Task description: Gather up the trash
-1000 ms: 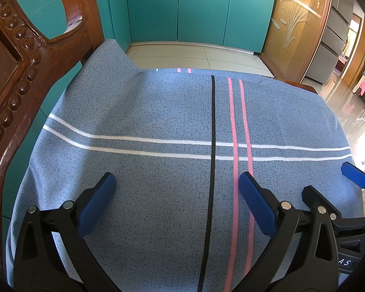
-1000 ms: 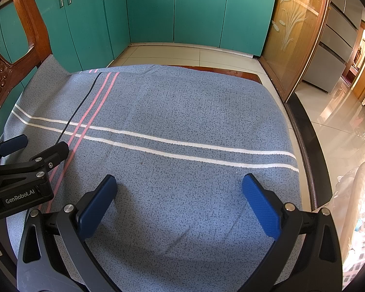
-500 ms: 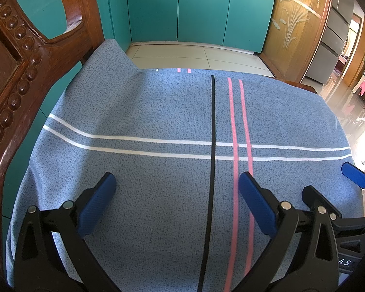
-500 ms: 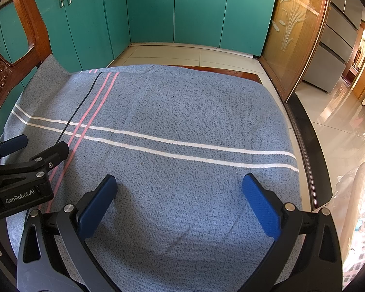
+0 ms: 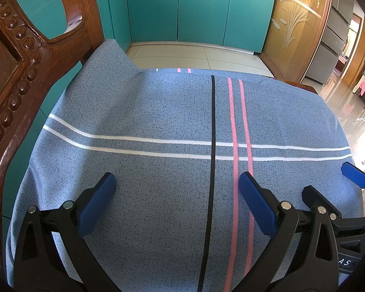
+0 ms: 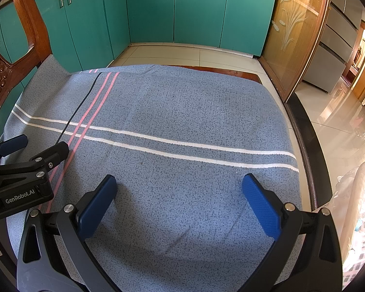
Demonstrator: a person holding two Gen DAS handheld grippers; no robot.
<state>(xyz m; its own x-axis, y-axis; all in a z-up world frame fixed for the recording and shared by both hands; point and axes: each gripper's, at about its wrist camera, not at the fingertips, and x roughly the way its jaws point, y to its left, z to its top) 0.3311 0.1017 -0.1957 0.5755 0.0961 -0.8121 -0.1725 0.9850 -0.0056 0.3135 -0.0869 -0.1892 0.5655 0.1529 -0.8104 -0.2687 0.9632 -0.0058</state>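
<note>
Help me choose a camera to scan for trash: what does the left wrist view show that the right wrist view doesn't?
Only the left wrist view shows the carved wooden chair back close up. Only the right wrist view shows the clear plastic bag at far right. Both show the blue striped cloth with no trash visible, teal cabinets, and both open grippers, left and right.

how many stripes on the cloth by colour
white stripes: 2
pink stripes: 2
black stripe: 1
total: 5, all on the blue cloth; no trash shows on it
</note>
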